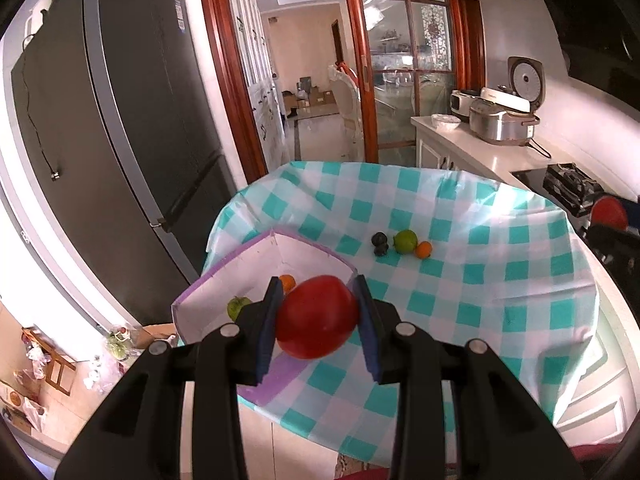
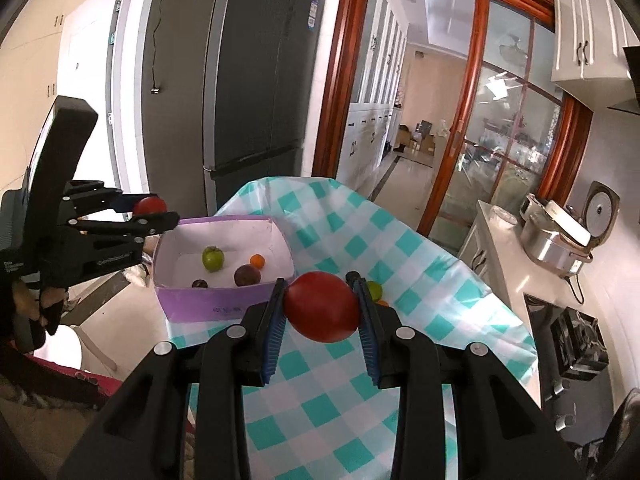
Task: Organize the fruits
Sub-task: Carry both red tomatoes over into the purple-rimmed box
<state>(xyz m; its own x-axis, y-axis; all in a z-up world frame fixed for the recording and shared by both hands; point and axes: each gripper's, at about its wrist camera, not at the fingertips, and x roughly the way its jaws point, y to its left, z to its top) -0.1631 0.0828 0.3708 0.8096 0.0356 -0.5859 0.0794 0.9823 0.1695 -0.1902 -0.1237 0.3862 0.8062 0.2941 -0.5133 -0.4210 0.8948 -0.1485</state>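
1. Your left wrist camera looks along its jaws from the near left, close above the purple box (image 1: 224, 280), facing the far doorway.
2. Your right wrist camera sits further right, looking across the tabletop (image 2: 440, 292) toward the fridge (image 2: 248, 92).
3. Both views share the box, the checked cloth and the fridge.

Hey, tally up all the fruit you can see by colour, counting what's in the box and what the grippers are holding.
Red: 2, left red fruit in left gripper, right red fruit in right gripper
Green: 2, boxed green fruit, loose green fruit
Orange: 2, boxed orange fruit, loose orange fruit
Dark purple: 4, boxed large dark fruit, boxed small dark fruit, far loose dark fruit, near loose dark fruit
Total: 10
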